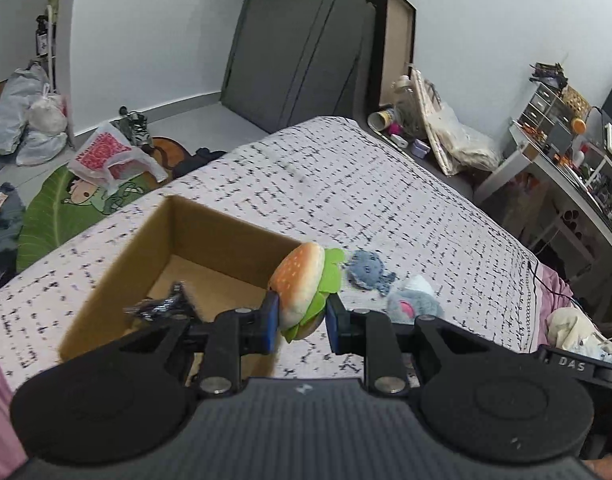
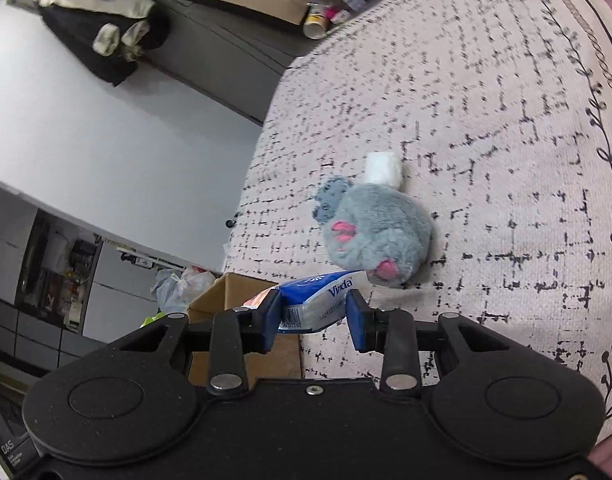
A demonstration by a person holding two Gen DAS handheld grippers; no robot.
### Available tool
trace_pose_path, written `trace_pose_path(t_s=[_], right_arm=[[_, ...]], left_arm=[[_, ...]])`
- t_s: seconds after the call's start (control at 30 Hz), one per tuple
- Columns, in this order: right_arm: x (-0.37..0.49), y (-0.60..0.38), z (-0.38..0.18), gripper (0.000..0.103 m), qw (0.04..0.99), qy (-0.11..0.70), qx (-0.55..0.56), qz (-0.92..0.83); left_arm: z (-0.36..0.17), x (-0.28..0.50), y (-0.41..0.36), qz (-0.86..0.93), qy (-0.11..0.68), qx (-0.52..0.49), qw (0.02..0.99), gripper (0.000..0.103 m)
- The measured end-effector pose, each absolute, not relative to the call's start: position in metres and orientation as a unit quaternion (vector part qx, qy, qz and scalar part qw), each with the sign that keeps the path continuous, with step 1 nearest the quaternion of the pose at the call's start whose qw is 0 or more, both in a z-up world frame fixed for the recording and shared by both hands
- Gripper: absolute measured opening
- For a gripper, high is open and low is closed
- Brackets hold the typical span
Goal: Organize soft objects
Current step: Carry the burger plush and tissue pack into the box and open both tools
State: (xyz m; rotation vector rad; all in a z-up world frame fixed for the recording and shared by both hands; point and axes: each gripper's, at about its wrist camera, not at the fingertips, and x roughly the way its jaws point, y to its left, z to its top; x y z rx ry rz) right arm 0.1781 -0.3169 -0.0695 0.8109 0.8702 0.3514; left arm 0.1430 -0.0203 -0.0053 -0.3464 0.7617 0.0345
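Observation:
My left gripper (image 1: 301, 318) is shut on a plush hamburger (image 1: 304, 288) with green lettuce, held in the air by the right edge of an open cardboard box (image 1: 158, 256) on the bed. In the box lies a dark metallic thing (image 1: 162, 304), blurred. A small blue plush (image 1: 368, 270) and a grey plush mouse (image 1: 412, 304) lie on the bedspread just beyond. My right gripper (image 2: 315, 312) is shut on a blue and white Vinda tissue pack (image 2: 318, 298), lifted above the bed. The grey mouse (image 2: 376, 232) with pink feet lies ahead of it, a white tissue lump (image 2: 383, 170) behind it.
The bed has a pale bedspread (image 1: 346, 184) with black dashes. On the floor to the left lie a plastic bag (image 1: 110, 156), a green mat (image 1: 62, 208) and stuffed bags (image 1: 26, 120). A cluttered desk (image 1: 566, 168) stands to the right. The box's corner (image 2: 234, 292) shows in the right wrist view.

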Motion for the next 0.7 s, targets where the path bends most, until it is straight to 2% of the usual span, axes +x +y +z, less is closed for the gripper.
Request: trace_pose_path(t_s=[0.7], right_arm=[[0.166,-0.276,-0.041,0.034,0.844,0.363,0.331,0.213]], left_arm=[[-0.028,0.12,0.045,0.075,0.359,-0.216,0.905,0.023]])
